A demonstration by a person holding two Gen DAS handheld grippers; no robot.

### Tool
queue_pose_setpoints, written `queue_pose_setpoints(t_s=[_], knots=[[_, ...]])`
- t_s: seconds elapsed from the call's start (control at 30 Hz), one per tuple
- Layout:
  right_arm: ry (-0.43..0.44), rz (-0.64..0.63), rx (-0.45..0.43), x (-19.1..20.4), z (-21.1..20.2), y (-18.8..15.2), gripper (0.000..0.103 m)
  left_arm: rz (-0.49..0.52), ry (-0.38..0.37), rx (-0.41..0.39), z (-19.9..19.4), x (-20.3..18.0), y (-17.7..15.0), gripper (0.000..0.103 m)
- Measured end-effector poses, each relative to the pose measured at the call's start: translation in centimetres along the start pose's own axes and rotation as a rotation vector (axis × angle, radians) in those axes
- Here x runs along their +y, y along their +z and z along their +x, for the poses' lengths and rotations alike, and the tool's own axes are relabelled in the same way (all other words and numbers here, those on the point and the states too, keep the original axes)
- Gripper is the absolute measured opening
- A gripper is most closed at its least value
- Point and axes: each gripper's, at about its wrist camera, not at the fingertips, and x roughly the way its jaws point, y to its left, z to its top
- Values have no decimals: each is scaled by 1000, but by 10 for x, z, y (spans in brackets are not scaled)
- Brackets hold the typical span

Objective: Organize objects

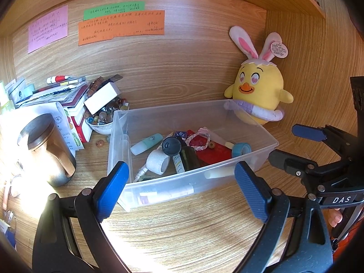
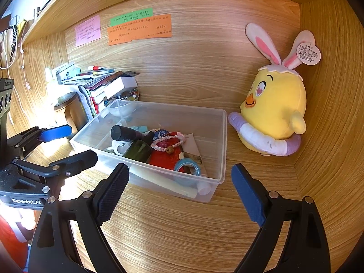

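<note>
A clear plastic bin [image 1: 266, 146] [image 2: 221, 150] stands on the wooden desk. It holds small items: a blue tape roll [image 1: 242, 149] [image 2: 187, 167], a white tape roll [image 1: 158, 161], a dark green bottle [image 2: 138, 147], a red packet [image 1: 213, 152] and a braided pink loop [image 2: 168, 140]. My left gripper [image 1: 182, 187] is open and empty, just in front of the bin's near wall. My right gripper [image 2: 179, 192] is open and empty, before the bin's near right corner. Each gripper also shows in the other's view, the right one [image 1: 293, 143] and the left one [image 2: 68, 141].
A yellow plush chick with rabbit ears [image 1: 259, 88] [image 2: 273, 111] sits in the back right corner beside the bin. Left of the bin are a bowl of marbles [image 1: 103, 118], a lidded metal mug [image 1: 45, 150] and stacked books and boxes [image 1: 68, 95]. Colored notes [image 1: 120, 26] hang on the back wall.
</note>
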Motion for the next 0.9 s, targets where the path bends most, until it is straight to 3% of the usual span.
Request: queue_pose_setpoints(t_s=[0.47,0.67,0.9], knots=[[0,4,5,2,0,-1,91,-11,2,5,1,-1,-2,96],[-2,6,-3,3,-1,-2,98,-12,2,6,1,0,-2,96],[-1,5,-5,4,-2,-2,99,-17,2,6,1,-2,-3,96]])
